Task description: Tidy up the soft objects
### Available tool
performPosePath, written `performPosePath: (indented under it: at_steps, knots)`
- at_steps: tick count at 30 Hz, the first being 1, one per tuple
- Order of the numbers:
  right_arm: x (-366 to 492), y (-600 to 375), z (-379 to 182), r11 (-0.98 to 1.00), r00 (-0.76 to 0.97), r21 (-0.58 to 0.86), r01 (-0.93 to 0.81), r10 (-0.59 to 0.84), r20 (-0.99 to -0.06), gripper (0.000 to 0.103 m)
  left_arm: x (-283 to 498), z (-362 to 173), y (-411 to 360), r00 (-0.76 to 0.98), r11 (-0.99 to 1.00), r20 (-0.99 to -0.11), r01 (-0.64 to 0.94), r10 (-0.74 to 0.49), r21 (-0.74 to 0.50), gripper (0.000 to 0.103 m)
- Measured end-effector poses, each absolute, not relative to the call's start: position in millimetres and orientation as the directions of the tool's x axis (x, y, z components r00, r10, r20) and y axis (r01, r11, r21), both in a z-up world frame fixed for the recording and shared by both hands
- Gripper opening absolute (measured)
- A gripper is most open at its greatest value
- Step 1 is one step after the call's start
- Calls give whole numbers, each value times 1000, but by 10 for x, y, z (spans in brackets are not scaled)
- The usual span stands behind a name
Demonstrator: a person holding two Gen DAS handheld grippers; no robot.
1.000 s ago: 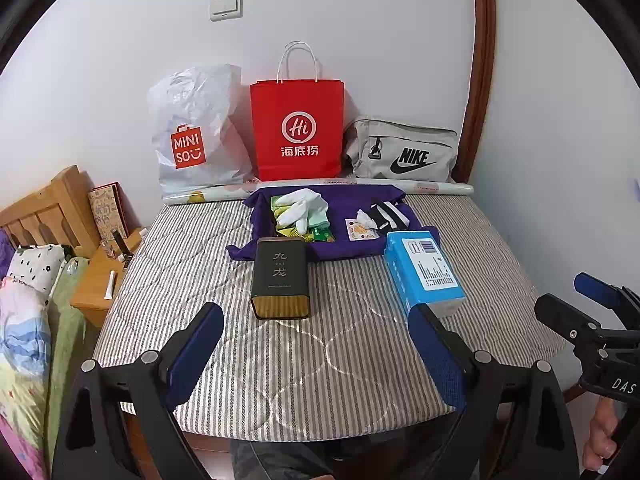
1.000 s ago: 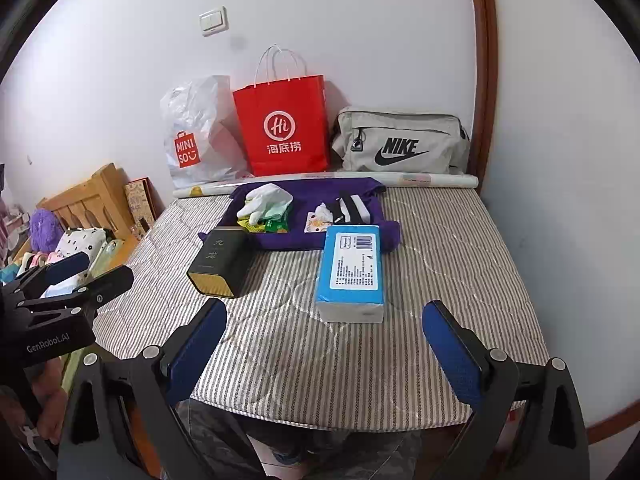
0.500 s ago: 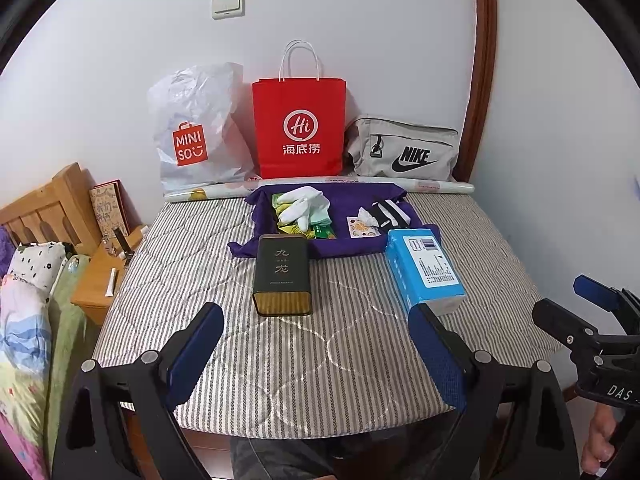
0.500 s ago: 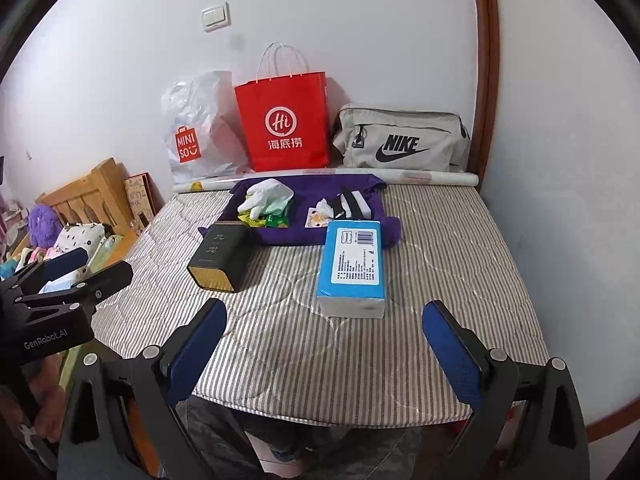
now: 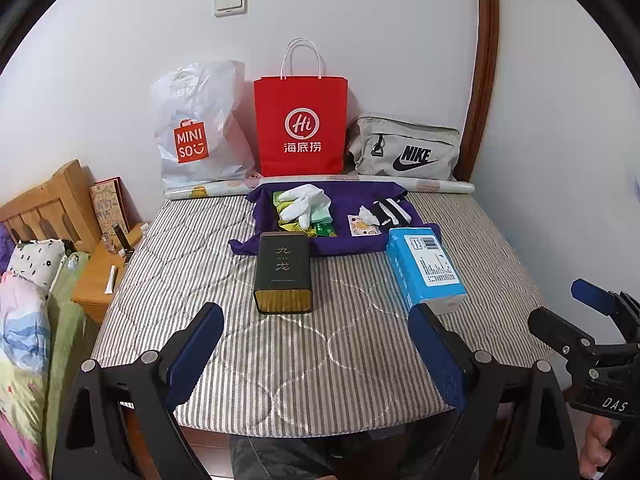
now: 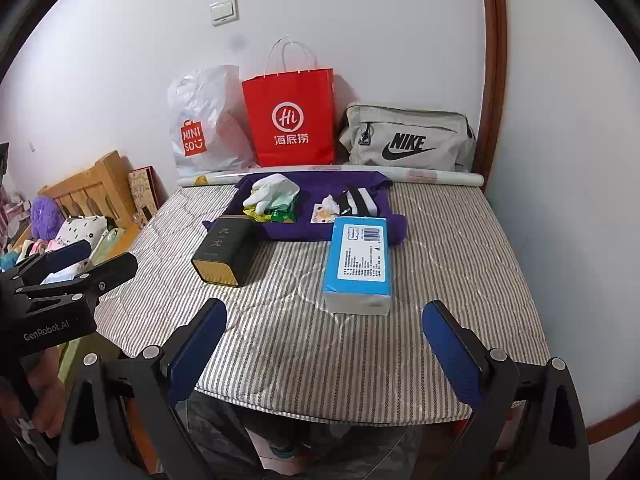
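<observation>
A purple cloth (image 5: 352, 200) (image 6: 340, 184) lies at the far middle of the striped mattress (image 5: 300, 360) (image 6: 440, 264). On it are white gloves (image 5: 304, 204) (image 6: 272, 190), green packets (image 5: 324, 229), a small card with tissue (image 5: 362, 222) and black-and-white striped socks (image 5: 392, 212) (image 6: 360, 202). A dark tin (image 5: 283, 273) (image 6: 226, 250) and a blue tissue pack (image 5: 426, 268) (image 6: 360, 264) lie in front of the cloth. My left gripper (image 5: 316, 354) and right gripper (image 6: 324, 350) are open and empty over the near edge.
Against the wall stand a white MINISO bag (image 5: 200, 128), a red paper bag (image 5: 300, 128) and a grey Nike bag (image 5: 404, 150), with a paper roll (image 5: 440, 186) in front. A wooden headboard (image 5: 44, 204), nightstand (image 5: 100, 276) and bedding (image 5: 24, 320) are left.
Both grippers have risen or tilted slightly, so the mattress objects sit a little lower in view. Nothing on the mattress has moved.
</observation>
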State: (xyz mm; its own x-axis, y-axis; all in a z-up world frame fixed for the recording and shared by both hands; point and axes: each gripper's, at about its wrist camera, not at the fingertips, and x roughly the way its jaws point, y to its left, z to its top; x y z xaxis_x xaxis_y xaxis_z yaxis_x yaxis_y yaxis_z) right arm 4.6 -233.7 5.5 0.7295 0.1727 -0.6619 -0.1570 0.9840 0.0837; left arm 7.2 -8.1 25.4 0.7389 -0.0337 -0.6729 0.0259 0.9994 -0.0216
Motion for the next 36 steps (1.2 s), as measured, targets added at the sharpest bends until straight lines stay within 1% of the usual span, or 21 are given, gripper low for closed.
performPosePath:
  at_steps: [36]
  knots:
    - [33,-2350,65,984,730,92,-154,176,-661,97,49,223,-84,734,999,-678,26,-36,-24,94]
